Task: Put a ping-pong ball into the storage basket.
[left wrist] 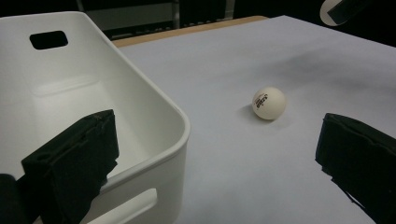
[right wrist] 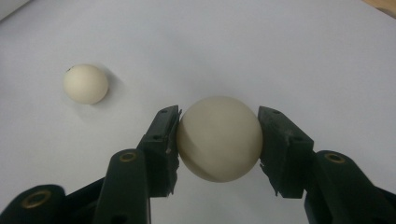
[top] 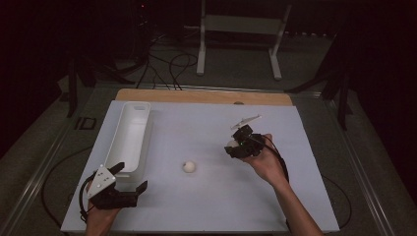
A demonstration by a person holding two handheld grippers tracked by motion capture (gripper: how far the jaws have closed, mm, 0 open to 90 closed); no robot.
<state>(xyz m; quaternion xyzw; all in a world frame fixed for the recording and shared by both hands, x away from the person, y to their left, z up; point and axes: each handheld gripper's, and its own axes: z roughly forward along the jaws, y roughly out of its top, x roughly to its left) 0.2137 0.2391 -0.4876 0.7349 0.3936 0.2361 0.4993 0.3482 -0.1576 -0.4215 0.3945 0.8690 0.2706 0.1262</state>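
Count first: two white balls, one white bin, two grippers. Ball no. 1 is clamped in your right gripper — in the right gripper view the held ball sits squarely between the two black pads, both pressing its sides, w/ the white table beneath; whether the ball touches the surface, can't tell. In the high view that right gripper is over the right-centre of the table, your right hand behind it. Ball no. 2, the loose ball, lies on the table near the middle, well apart from both grippers and off to the right of the bin; the left gripper view shows it w/ dark print on its side, and the right gripper view shows it up-left of the held one. Your left gripper is at the near end of the bin, jaws spread wide, nothing between the pads — in the left gripper view one jaw stands in front of the bin's near wall and the other over bare table. The bin lies lengthwise along the table's left side, w/ a handle slot in its far end wall.
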